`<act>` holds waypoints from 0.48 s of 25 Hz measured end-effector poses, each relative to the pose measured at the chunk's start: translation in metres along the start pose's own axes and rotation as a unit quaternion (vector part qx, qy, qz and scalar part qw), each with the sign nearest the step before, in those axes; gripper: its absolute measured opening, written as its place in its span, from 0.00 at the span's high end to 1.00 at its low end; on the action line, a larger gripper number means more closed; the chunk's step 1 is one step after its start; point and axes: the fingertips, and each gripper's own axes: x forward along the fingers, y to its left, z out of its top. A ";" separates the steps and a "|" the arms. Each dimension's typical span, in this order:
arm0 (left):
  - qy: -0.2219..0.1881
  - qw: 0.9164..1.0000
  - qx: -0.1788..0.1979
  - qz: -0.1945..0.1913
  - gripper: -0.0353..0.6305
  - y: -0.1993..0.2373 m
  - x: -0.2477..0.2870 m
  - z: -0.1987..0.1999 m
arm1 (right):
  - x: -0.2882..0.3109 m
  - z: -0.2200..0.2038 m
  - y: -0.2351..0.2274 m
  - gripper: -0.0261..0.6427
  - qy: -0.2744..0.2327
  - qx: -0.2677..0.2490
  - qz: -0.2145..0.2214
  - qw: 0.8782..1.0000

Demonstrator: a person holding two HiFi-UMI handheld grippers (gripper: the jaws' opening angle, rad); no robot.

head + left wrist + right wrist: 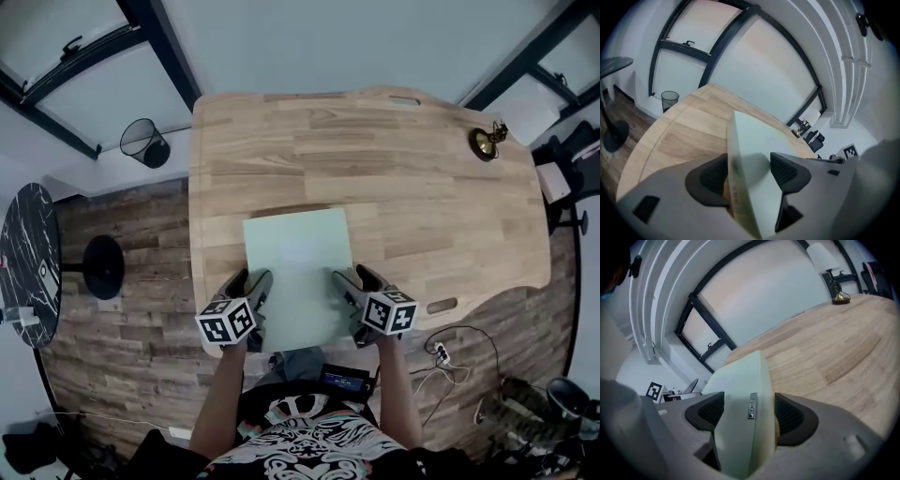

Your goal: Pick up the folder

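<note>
A pale green folder [300,277] lies flat on the wooden table [394,169], its near end jutting over the front edge. My left gripper [251,283] is at the folder's near left corner, my right gripper [356,279] at its near right corner. In the left gripper view the folder's [750,136] edge runs between the wide-spread jaws of the left gripper [750,173]. The right gripper view shows the folder's [740,376] spine, with a small label, between the jaws of the right gripper [747,411]. Both stand open around the folder, with no pad seen pressing on it.
A brass desk lamp [486,141] stands at the table's far right. On the floor are a black wire bin [145,142] at the far left, a round dark side table [28,262], a black round base [103,267], and cables [441,354] near the person's right.
</note>
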 end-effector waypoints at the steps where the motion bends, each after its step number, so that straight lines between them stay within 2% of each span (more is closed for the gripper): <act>1: -0.004 1.000 -0.013 -0.003 0.53 0.001 0.001 0.000 | 0.004 -0.003 0.002 0.47 0.008 0.002 0.010 1.000; 3: -0.008 1.000 -0.025 -0.009 0.53 0.000 0.003 0.001 | 0.009 -0.010 0.003 0.45 0.025 -0.001 0.020 0.999; 7: -0.006 0.999 -0.031 -0.017 0.53 -0.002 0.007 -0.001 | 0.014 -0.015 0.002 0.45 0.041 -0.021 0.010 0.999; 12: -0.010 0.999 -0.037 -0.018 0.53 -0.001 0.010 -0.002 | 0.016 -0.016 0.002 0.45 0.035 -0.030 0.004 0.999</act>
